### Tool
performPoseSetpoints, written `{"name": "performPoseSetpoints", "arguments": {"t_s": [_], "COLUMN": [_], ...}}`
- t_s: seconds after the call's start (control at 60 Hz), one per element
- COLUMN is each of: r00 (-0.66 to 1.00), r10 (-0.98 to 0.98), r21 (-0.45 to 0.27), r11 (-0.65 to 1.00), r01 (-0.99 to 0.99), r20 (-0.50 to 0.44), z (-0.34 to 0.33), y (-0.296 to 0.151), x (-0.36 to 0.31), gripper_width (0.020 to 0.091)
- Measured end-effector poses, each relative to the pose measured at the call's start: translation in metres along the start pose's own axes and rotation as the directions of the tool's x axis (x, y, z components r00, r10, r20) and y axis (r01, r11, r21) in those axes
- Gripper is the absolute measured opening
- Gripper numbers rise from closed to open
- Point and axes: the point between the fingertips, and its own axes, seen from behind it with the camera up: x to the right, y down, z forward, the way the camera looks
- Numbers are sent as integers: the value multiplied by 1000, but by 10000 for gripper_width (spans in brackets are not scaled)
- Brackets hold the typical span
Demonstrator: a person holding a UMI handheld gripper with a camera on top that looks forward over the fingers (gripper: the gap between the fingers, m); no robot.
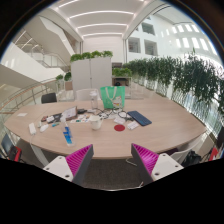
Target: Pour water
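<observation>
From the gripper view, the tool (113,160) hangs in the air short of a large oval pale-wood bench (150,135) in a bright atrium. Its two fingers, each with a magenta pad (80,157), stand wide apart with nothing between them; the tool is open and empty.

The bench lies beyond the fingers, well apart from them, and is cluttered. Near its middle stands a translucent teal-green plastic jug (109,97), with a second green vessel just beside it; this jug looks like the likely source of water, though whether it holds any cannot be told. In front of it sit a small round red dish (119,127), a flat dark-blue notebook-like thing (140,118), and to the other side a slim blue bottle (68,135) among small white items too small to name. Dark chairs (49,98) ring the far side, with a hedge of green plants (165,70) and a white cabinet (91,72) behind.

As a judgement, the task has hardly begun: nothing is grasped, nothing is tipped. Left to do is the approach to the bench, gripping the vessel, lifting it and pouring into a receiver.
</observation>
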Motion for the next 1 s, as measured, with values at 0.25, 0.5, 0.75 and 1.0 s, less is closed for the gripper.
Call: {"name": "performPoseSetpoints", "arguments": {"t_s": [0.25, 0.5, 0.75, 1.0], "r00": [997, 999, 994, 991], "r10": [-10, -36, -42, -38], "r21": [49, 91, 169, 158], "r11": [999, 995, 985, 987], "r01": [13, 38, 25, 18], "r20": [-72, -32, 102, 128], "z": [-31, 5, 142, 303], "y": [6, 48, 75, 72], "x": [-49, -126, -235, -293], "gripper_width": [845, 843, 845, 850]}}
